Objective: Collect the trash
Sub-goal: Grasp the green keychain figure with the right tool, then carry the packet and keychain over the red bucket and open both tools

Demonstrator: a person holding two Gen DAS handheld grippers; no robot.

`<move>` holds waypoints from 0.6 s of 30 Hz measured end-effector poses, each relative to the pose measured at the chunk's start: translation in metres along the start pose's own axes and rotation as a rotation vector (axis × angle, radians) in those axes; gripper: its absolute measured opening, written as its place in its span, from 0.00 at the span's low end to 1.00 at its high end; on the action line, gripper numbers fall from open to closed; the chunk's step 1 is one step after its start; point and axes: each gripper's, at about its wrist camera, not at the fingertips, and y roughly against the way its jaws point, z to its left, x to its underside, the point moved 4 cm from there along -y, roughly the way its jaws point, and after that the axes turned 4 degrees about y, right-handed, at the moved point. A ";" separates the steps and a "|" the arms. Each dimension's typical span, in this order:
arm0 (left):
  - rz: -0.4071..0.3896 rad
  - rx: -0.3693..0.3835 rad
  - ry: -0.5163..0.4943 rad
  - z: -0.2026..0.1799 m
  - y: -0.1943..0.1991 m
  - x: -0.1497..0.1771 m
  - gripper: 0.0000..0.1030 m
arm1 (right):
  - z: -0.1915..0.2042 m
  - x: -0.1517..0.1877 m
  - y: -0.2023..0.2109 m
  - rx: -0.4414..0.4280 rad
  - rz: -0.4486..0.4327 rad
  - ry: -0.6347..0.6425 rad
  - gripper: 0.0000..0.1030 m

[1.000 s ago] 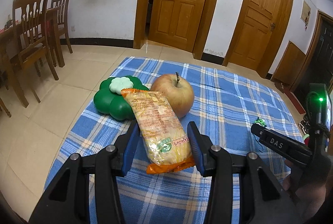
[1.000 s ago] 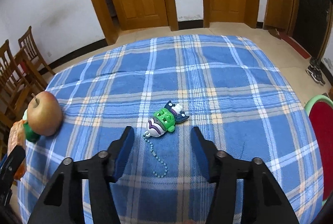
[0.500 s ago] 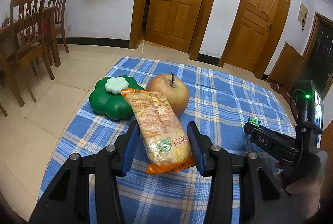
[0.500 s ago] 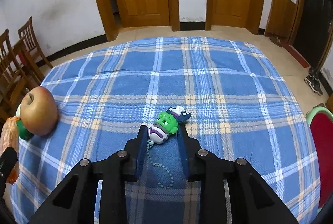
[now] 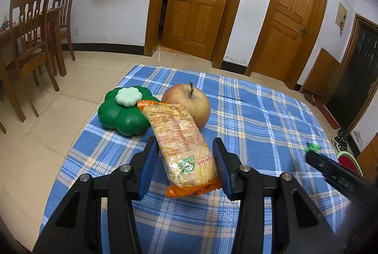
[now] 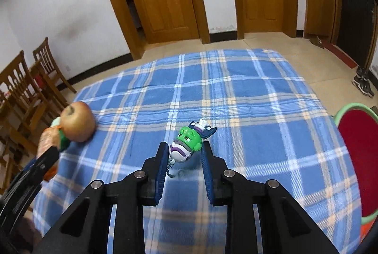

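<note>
My left gripper [image 5: 185, 159] is shut on a yellow and orange snack packet [image 5: 182, 145], which sticks forward between the pads above the blue checked tablecloth [image 5: 259, 117]. My right gripper [image 6: 183, 157] is shut on a small green-headed toy keychain [image 6: 186, 143] and holds it just above the cloth, its bead chain hanging below. The keychain shows faintly at the far right of the left wrist view [image 5: 313, 147].
An apple [image 5: 189, 105] and a green clover-shaped box [image 5: 125, 110] sit at the table's left edge, behind the packet. Wooden chairs [image 5: 30, 41] stand to the left. A red stool with a green rim [image 6: 359, 159] stands right of the table. Wooden doors line the far wall.
My right gripper has closed on the keychain and raised it off the cloth. My left gripper has kept hold of the snack packet and shifted only slightly.
</note>
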 end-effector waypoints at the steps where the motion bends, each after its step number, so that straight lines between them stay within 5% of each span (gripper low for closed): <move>1: -0.002 0.001 0.000 0.000 0.001 0.000 0.46 | -0.001 0.003 0.008 -0.003 -0.011 -0.001 0.27; 18: 0.012 0.063 -0.042 -0.030 0.018 0.006 0.46 | -0.094 0.028 0.124 0.128 -0.156 -0.120 0.27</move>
